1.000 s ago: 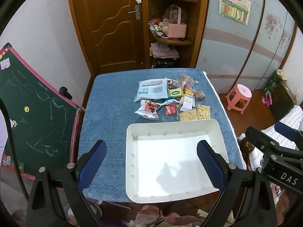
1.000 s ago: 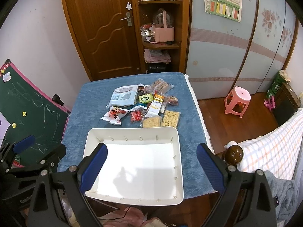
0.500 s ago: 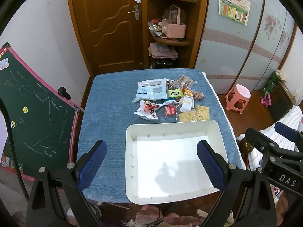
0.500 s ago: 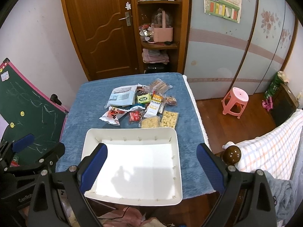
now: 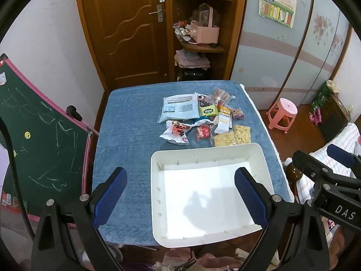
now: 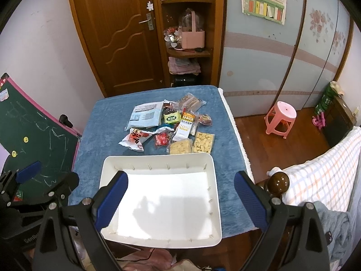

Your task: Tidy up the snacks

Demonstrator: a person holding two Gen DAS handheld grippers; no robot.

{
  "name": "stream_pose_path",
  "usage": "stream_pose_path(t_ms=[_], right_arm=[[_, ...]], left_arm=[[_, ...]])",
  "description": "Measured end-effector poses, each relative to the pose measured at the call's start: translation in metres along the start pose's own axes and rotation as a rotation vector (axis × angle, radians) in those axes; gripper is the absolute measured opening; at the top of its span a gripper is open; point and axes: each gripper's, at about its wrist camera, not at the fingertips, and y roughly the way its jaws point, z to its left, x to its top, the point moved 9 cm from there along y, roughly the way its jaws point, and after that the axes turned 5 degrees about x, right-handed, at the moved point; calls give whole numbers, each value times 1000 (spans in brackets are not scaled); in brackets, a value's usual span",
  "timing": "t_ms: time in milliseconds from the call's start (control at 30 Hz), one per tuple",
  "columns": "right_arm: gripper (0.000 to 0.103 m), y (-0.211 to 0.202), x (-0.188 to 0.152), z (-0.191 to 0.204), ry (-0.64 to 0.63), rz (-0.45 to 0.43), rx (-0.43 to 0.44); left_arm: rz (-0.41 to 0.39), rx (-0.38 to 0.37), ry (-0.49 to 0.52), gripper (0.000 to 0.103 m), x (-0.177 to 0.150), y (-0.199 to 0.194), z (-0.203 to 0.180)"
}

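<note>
A white tray (image 5: 155,164) (image 6: 212,164) with nothing in it sits at the near edge of a blue-covered table (image 5: 128,135) (image 6: 103,124). Beyond it lies a heap of snack packets (image 5: 203,117) (image 6: 171,124): a large pale-blue pouch (image 5: 179,109), a white-and-red bag (image 5: 177,133), a green packet (image 6: 172,117), an orange oats packet (image 6: 186,124) and two clear packs of yellow biscuits (image 6: 191,145). My left gripper (image 5: 180,194) hangs open, high over the tray's near left. My right gripper (image 6: 180,199) is open above the tray, holding nothing.
A green chalkboard (image 5: 33,135) leans at the table's left. A pink stool (image 6: 279,115) stands on the wooden floor to the right, beside a bed with a checked cover (image 6: 320,169). Behind the table are a wooden door (image 5: 130,29) and corner shelves (image 5: 200,22).
Both grippers have drifted slightly, so the table and tray sit a little differently in view. Nothing on the table has moved, and both grippers remain open.
</note>
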Motion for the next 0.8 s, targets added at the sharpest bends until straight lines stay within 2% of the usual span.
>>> stream_pose_path(t_ms=[300,533,800], right_arm=[[96,8,15,9,14,-6,-23],[96,14,26,13,33,-14,-67],[96,27,34,-12,123,11,-128]], left_arm=[[-30,-20,22,96,22,10,13],[-48,-64,34,96,39,26,24],[-72,-79,8,96,60,60,49]])
